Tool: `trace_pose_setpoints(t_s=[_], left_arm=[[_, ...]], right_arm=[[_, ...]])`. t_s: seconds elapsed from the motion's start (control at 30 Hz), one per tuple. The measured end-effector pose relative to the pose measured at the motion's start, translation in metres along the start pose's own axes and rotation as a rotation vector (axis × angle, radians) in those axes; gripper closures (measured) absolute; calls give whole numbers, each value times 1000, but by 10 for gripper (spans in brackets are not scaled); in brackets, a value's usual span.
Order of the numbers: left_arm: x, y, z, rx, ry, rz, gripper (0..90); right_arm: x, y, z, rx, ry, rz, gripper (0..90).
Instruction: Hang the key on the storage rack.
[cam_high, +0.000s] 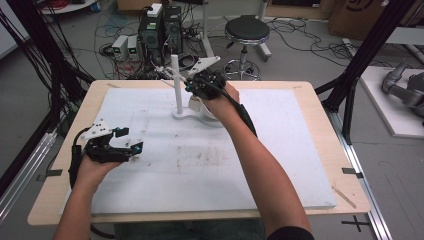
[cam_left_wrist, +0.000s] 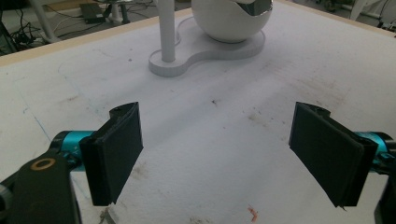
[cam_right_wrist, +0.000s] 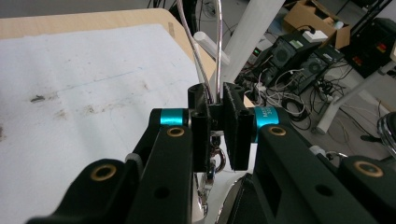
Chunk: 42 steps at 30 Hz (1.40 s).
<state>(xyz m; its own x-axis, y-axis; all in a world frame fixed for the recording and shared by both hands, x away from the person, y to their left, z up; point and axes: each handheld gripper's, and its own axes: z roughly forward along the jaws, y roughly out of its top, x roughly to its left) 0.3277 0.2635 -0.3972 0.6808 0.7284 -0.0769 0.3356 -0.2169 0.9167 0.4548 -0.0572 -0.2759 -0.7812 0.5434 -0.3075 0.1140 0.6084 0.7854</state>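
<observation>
Our right gripper pinches a thin wire loop beside the white post; we should hold it steady, the left gripper spread wide.

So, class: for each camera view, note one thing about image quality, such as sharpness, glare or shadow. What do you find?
High view: soft and low in detail, even light, faint shadow under the left black two-jaw gripper on the white foam board. Left gripper view: black jaw pads crisp, the round white bowl cropped at the top. Right gripper view: glare on the shiny metal wire loop in the right gripper, background slightly soft.
</observation>
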Motion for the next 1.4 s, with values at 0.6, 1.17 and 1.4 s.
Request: trace_pose_setpoints(t_s=[0.6,1.17,1.4], left_arm=[[1,-4,-3,6,7,-9,174],[2,-6,-2,10,6,-12,174],[3,-5,-2,4,5,-15,175]], right_arm=[[1,1,20,54,-4,-17,829],[-4,-4,36,101,-35,-24,829],[-5,-6,40,124,-42,-23,820]])
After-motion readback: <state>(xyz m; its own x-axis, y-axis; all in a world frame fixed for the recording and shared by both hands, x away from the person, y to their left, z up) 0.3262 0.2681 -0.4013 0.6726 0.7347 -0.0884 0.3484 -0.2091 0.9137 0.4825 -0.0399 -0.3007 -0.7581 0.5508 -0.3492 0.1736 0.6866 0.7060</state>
